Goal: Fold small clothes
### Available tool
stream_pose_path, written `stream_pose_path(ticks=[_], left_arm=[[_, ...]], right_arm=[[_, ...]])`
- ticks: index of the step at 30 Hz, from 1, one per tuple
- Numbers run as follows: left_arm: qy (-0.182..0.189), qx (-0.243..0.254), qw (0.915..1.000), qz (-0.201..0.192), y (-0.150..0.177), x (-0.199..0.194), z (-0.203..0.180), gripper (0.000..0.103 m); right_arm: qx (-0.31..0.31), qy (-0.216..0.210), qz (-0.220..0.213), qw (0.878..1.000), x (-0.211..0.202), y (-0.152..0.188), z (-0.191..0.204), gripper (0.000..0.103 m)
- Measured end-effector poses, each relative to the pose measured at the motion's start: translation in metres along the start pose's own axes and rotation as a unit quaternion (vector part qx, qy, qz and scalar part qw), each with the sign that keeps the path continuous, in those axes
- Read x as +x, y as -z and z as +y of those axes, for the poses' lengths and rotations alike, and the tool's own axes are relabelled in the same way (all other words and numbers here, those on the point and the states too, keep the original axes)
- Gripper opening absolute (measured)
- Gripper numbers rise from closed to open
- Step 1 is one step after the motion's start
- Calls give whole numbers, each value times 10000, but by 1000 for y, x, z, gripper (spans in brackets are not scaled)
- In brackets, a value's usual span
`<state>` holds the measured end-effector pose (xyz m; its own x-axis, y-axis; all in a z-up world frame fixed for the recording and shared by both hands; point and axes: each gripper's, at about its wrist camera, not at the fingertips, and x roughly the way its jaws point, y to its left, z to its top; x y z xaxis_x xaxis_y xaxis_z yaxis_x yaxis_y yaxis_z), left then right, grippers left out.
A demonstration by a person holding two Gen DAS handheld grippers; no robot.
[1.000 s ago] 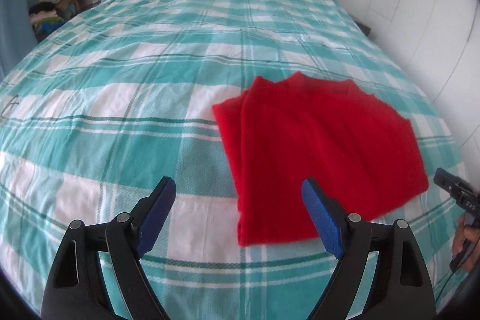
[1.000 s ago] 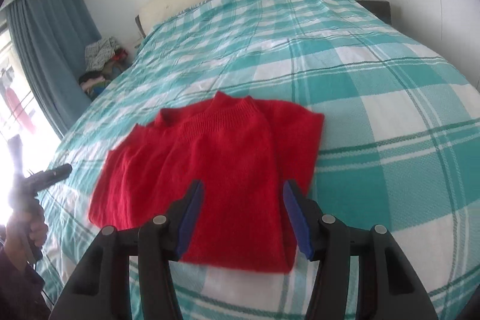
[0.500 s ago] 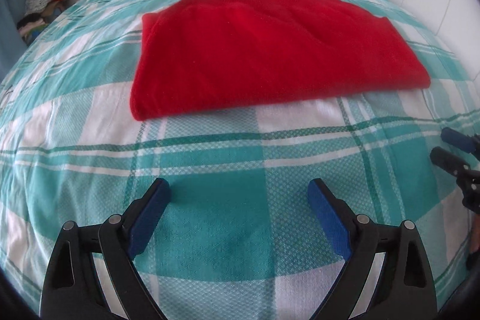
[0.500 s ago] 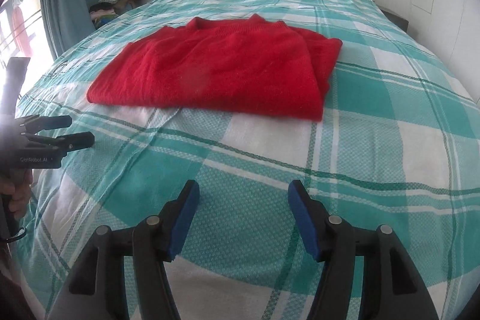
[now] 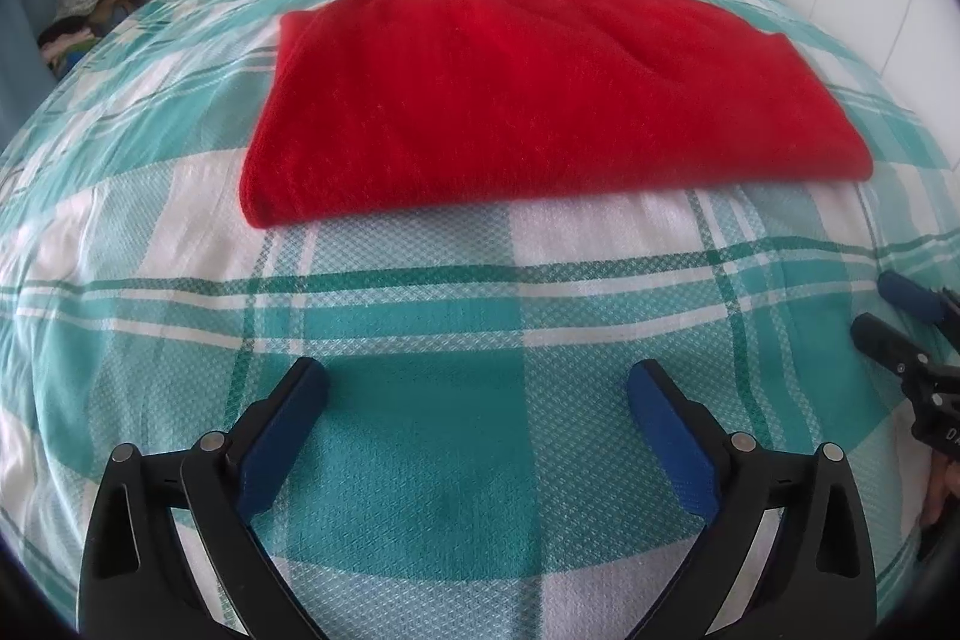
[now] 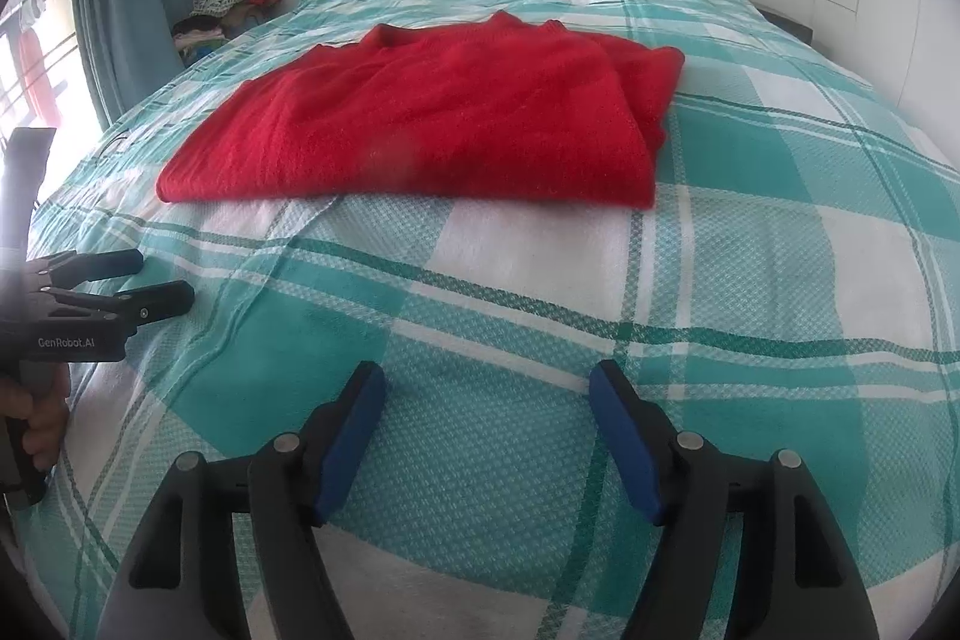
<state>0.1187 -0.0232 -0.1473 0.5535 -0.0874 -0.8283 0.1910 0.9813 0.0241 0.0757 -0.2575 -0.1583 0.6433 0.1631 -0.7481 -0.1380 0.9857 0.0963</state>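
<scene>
Red sweater (image 5: 528,94) lies folded flat on the bed (image 5: 420,400) ahead of both tools, left gripper (image 5: 477,388) and right gripper (image 6: 486,388) jaws opening with nothing between, so folding looks done, maybe final tidy left.

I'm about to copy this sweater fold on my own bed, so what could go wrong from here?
1. The red sweater lies folded but bulky; layers at its right edge stick out unevenly, so another fold may come out lopsided.
2. Both the left gripper and right gripper hang over bare plaid bedspread, jaws opening and empty; reaching in low could pinch the bedspread along with the sweater.
</scene>
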Motion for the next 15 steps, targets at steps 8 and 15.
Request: stream_pose_path(ticks=[8,15], left_arm=[[154,-38,9996,240,2,-41,23,99],[-459,583,9966,349,-3,-111,82,102]], right_arm=[[-40,13,-49,10000,1,2,3,75],[-29,-9,-86,10000,2,3,4,76]])
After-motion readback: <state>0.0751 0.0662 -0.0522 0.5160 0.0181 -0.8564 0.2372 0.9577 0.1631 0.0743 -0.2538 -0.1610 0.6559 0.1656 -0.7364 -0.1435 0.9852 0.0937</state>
